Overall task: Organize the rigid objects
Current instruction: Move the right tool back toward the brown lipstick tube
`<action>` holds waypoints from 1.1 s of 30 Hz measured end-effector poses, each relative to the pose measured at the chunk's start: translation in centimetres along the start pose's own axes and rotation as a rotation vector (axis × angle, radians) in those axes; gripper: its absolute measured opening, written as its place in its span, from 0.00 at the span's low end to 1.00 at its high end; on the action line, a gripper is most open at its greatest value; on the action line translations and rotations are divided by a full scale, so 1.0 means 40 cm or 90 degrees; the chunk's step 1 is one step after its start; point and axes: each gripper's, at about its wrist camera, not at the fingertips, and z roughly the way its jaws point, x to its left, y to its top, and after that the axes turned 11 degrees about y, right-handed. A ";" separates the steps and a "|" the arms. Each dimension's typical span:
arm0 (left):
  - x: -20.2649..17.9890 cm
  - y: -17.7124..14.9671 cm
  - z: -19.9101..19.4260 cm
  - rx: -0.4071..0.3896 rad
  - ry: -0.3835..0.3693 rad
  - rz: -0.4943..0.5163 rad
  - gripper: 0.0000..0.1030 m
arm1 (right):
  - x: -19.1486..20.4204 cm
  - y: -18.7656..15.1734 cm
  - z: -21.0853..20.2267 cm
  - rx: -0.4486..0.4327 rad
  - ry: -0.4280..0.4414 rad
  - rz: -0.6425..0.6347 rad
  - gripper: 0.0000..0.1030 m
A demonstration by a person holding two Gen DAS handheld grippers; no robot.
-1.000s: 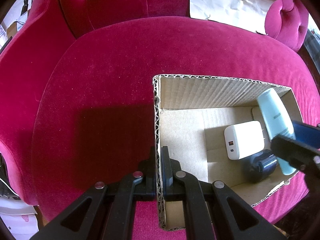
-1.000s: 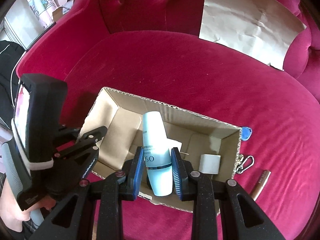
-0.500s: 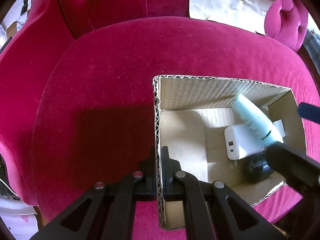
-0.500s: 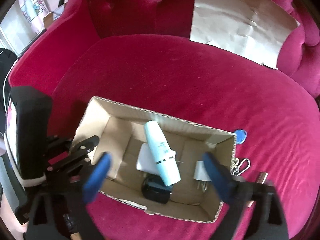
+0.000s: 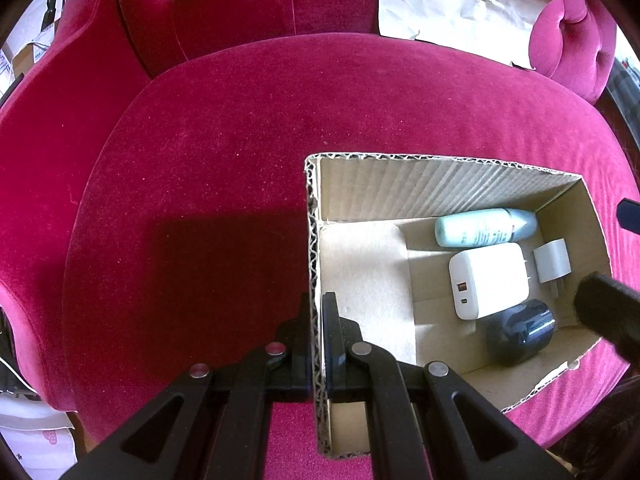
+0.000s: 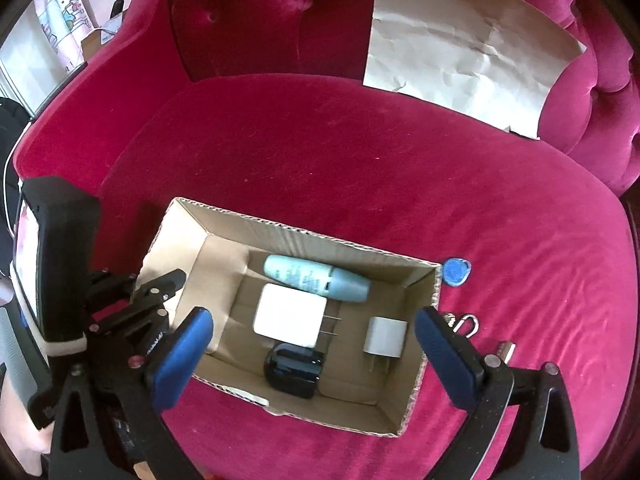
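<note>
Left wrist view: the left gripper (image 5: 318, 336) is clamped on the side wall of the cardboard box (image 5: 440, 188), which sits on the red sofa seat (image 5: 200, 200). Inside, the pale blue bottle (image 5: 484, 227) lies flat along the far wall, its long axis across the frame, cap end toward the right. Beside it lie a white charger (image 5: 486, 285), a small white plug (image 5: 553, 261) and a dark round thing (image 5: 520, 336) hard to make out. The right gripper is cut off at the frame edge.

Right wrist view: the right gripper (image 6: 314, 354) stands wide apart above the box (image 6: 424, 320), holding nothing. The bottle (image 6: 316, 278) lies lengthwise, cap to the right. A blue tag (image 6: 457, 271) and a partly hidden metal clip (image 6: 469, 325) lie outside
</note>
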 end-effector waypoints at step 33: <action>0.000 -0.001 -0.004 -0.001 0.001 0.001 0.03 | -0.259 -0.064 -0.133 -0.043 -0.097 0.125 1.00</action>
